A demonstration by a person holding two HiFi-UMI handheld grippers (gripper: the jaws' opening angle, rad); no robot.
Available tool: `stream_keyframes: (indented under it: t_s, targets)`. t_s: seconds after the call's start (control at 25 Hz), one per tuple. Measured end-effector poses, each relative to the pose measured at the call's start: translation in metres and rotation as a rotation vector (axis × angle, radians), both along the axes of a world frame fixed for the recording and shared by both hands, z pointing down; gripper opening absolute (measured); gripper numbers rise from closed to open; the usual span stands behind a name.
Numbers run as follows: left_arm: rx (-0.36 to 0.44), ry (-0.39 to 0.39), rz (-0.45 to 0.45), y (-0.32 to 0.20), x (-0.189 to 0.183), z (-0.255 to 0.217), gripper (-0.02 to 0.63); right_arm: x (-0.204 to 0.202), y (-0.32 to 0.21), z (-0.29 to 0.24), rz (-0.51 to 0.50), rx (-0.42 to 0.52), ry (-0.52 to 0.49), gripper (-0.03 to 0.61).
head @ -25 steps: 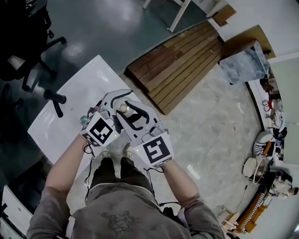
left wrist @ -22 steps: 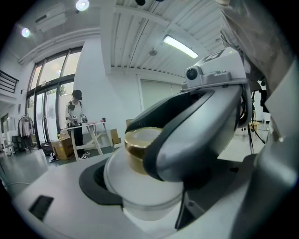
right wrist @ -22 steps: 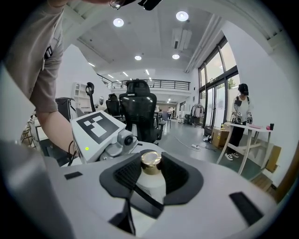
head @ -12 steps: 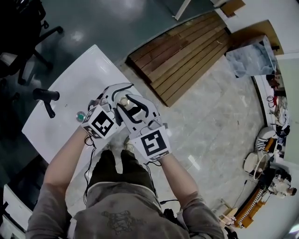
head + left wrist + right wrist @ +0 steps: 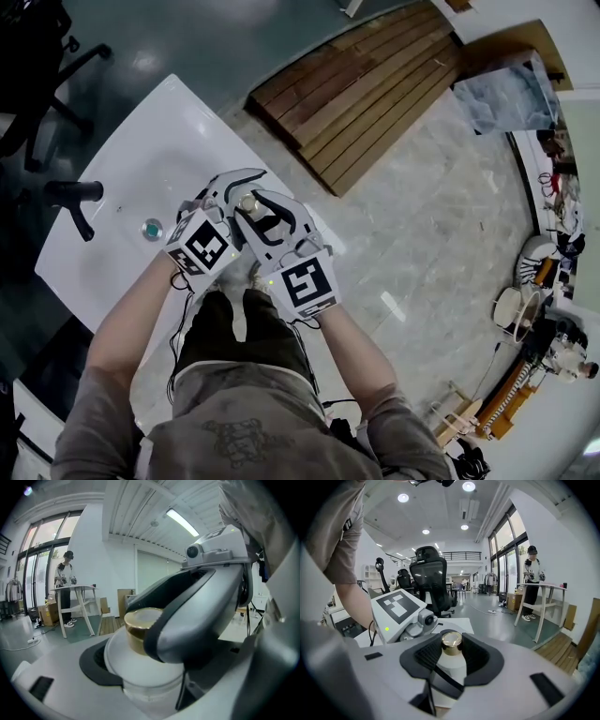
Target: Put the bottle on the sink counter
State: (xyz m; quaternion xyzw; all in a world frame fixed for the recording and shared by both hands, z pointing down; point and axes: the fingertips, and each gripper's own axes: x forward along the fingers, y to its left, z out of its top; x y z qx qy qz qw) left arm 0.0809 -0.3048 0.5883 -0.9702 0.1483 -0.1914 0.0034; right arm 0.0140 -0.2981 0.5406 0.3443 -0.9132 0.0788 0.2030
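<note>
A white bottle with a gold cap [image 5: 247, 201] is held upright between both grippers over the right part of the white sink counter [image 5: 178, 131]. My left gripper [image 5: 228, 192] clasps the bottle from the left. My right gripper [image 5: 255, 214] clasps it from the near right. In the left gripper view the bottle [image 5: 140, 634] fills the middle, and a right gripper finger [image 5: 197, 616] crosses its cap. In the right gripper view the gold cap [image 5: 451, 641] sits between the black pads [image 5: 426, 656], which are closed on the bottle's neck. The bottle's base is hidden.
A round drain [image 5: 152, 228] and a black faucet [image 5: 73, 192] lie to the left on the counter. The counter's right edge runs just beyond the grippers. A wooden platform [image 5: 375, 103] lies on the floor beyond. Office chairs [image 5: 431, 581] and a standing person [image 5: 531, 581] are far off.
Both grippers have sunk toward the counter with the bottle still between them. The drain, earlier partly behind the left gripper, now shows apart to its left.
</note>
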Motion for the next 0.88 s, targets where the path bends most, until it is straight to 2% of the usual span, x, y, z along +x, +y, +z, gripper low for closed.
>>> stream_keyframes:
  t_s: [0.24, 0.44, 0.64, 0.88]
  targets:
    - [-0.054, -0.014, 0.021, 0.012, 0.005, 0.027, 0.322, 0.005, 0.008, 0.026, 0.016, -0.053, 0.001, 0.133]
    - [-0.037, -0.04, 0.04, 0.017, 0.005, 0.039, 0.322, 0.006, 0.012, 0.038, 0.018, -0.066, 0.013, 0.133]
    - [-0.059, -0.041, 0.033, 0.018, 0.004, 0.05, 0.322, 0.005, 0.013, 0.049, 0.02, -0.091, 0.016, 0.134]
    - [-0.032, -0.088, 0.051, 0.018, 0.004, 0.056, 0.322, 0.007, 0.013, 0.053, 0.028, -0.09, 0.029, 0.133]
